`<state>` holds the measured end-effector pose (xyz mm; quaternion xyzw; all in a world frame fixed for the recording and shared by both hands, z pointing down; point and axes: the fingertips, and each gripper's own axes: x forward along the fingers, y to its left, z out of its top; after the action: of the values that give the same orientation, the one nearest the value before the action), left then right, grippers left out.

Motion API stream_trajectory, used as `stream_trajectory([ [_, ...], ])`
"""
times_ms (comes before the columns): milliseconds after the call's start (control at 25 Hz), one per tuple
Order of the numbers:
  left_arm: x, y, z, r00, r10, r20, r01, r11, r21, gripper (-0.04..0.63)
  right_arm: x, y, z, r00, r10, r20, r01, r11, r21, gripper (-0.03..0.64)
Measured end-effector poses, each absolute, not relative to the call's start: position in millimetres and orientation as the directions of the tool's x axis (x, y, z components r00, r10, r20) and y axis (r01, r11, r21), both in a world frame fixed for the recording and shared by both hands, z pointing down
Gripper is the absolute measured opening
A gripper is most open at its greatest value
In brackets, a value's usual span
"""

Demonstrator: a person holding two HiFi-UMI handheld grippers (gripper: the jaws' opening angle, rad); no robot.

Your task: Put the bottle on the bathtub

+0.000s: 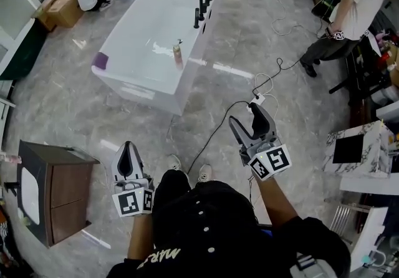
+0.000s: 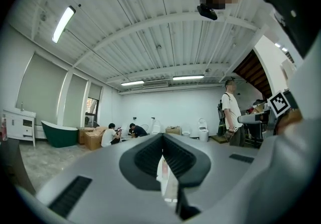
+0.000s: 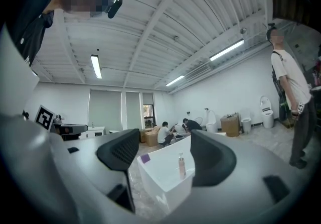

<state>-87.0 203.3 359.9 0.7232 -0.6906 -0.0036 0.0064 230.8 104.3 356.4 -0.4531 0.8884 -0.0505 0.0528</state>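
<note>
A person w/ a handheld gripper in each hand faces a white bathtub on a showroom floor; the bottle, a slim pump-top type, stands upright on the tub's near long rim, at about mid-length, touching neither tool. The left gripper is clenched, jaws pressed together w/ nothing caught between them, and is held low beside the person's left leg. The right gripper is released, jaws spread wide and empty, and is raised a bit further fwd. The key relation: the bottle lies ahead of both tools and well apart from them, up and to the right of the left gripper, up and to the left of the right one, i.e. roughly between the two lines of reach. Its long axis is vertical, so a grasp would come in level from the side, across the body below the pump. In the right gripper view the bottle sits framed in the gap between the spread jaws, so that tool is already aimed at it; neither hand looks clearly nearer, but the right one appears better placed. Judging by how things lie, the bottle is on the tub already, w/ the black faucet far down the same rim and a purple patch at the near corner.
</note>
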Motion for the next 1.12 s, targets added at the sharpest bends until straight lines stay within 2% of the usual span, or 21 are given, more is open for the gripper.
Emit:
stream_trajectory([
  [440,-114.3,111.7,362.2,0.122,-0.993,-0.005,-0.993,-0.122,0.003,0.011,194.5,33.1,366.8,-0.560,-0.829,-0.004,-0.821,0.555,-0.130,0.307],
  [720,-174.7,25.3,350.0,0.145,-0.988,-0.052,-0.989,-0.146,0.012,0.011,145.3,-43.8,356.8,-0.515,-0.857,-0.015,-0.852,0.513,-0.107,0.305],
  [1120,-237.7,-45.2,357.2,0.213,-0.977,-0.026,-0.977,-0.214,0.022,0.011,76.8,-104.6,365.9,-0.488,-0.872,0.033,-0.870,0.484,-0.098,0.307],
])
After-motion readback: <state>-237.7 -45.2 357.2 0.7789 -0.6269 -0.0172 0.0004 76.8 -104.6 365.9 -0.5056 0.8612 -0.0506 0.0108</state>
